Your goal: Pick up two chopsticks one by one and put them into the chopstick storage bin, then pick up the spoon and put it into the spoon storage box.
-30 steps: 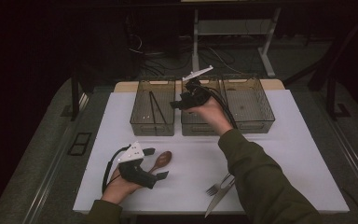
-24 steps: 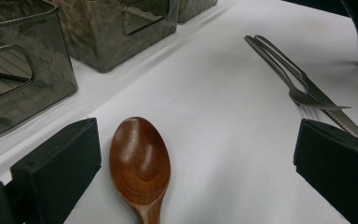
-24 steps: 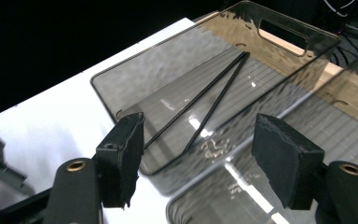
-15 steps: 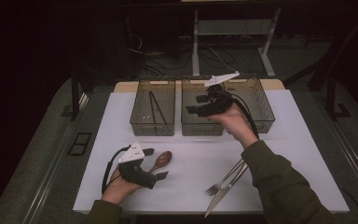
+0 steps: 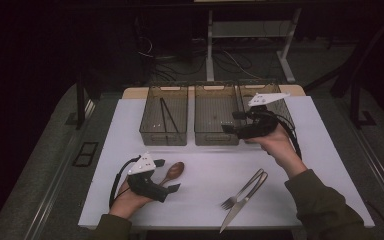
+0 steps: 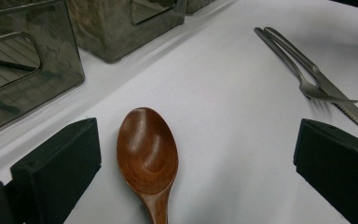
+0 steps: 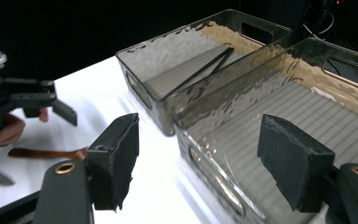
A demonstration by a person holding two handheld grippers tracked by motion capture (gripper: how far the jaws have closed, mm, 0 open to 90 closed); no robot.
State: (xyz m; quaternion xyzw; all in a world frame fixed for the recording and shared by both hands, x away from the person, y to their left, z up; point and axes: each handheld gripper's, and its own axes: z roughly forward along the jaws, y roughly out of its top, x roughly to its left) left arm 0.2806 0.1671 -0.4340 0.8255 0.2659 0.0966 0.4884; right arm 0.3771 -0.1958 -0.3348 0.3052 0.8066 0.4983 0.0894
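Note:
A brown wooden spoon (image 5: 174,171) lies on the white table (image 5: 200,165) at the front left. My left gripper (image 5: 166,175) rests there, open, with a jaw on either side of the spoon's bowl (image 6: 147,149) and neither touching it. My right gripper (image 5: 232,122) is held in the air over the front right corner of the middle bin (image 5: 215,137). Its jaws have just been opening and stand open with nothing between them (image 7: 205,163). A fork (image 5: 242,190) and a knife (image 5: 240,202) lie side by side at the front, right of centre.
Three translucent grey bins stand in a row at the back. The left bin (image 5: 152,135) holds black chopsticks (image 7: 200,70); the right bin (image 5: 260,87) is partly hidden behind my right hand. The fork (image 6: 303,77) and knife (image 6: 349,109) lie to the spoon's right.
My right gripper has travelled to the right, from between the left and middle bins to the middle bin's right side. The left gripper and the spoon have stayed put.

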